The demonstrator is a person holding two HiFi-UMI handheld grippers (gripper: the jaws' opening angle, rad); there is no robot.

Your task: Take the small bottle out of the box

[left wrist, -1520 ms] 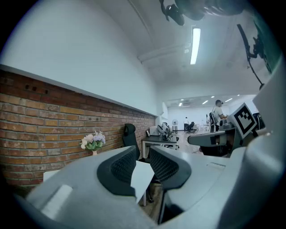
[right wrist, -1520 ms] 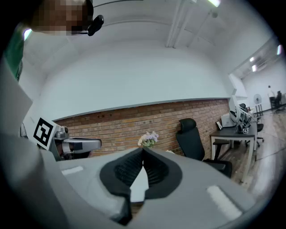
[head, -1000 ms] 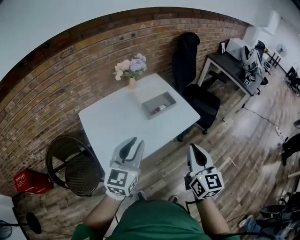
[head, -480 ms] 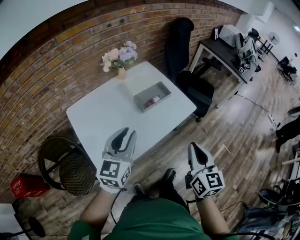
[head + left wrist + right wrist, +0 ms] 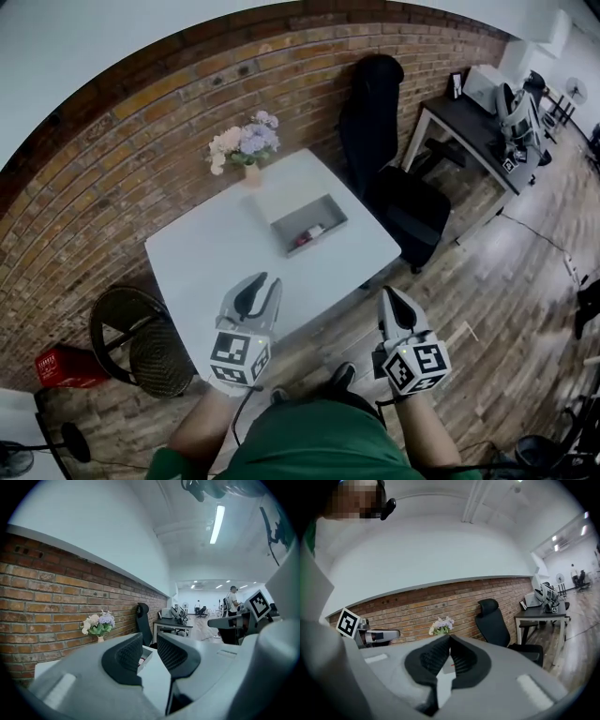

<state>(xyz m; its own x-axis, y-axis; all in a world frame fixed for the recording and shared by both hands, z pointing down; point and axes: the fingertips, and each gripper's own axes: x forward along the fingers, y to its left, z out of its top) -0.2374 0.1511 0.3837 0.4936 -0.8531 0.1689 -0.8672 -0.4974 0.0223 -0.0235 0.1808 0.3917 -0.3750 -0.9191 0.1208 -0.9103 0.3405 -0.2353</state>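
Observation:
A grey open box (image 5: 312,223) sits on the white table (image 5: 216,258), right of middle. Inside it lies the small bottle (image 5: 308,232), pale with a red end. My left gripper (image 5: 270,279) hovers at the table's near edge, well short of the box, shut with nothing between its pads. My right gripper (image 5: 387,292) hangs over the wooden floor off the table's near right corner, shut and empty. In the left gripper view the left gripper (image 5: 150,639) points toward the box (image 5: 145,655). In the right gripper view the right gripper (image 5: 449,637) has its tips touching.
A vase of flowers (image 5: 246,148) stands at the table's far edge by the brick wall. A black office chair (image 5: 384,122) is right of the table, a wicker chair (image 5: 141,339) and red crate (image 5: 66,367) to its left. A dark desk (image 5: 469,117) stands far right.
The head view has swung a little, so the table and box shift in the picture. Both grippers stay shut and in front of the body, the left tips now at the table's edge.

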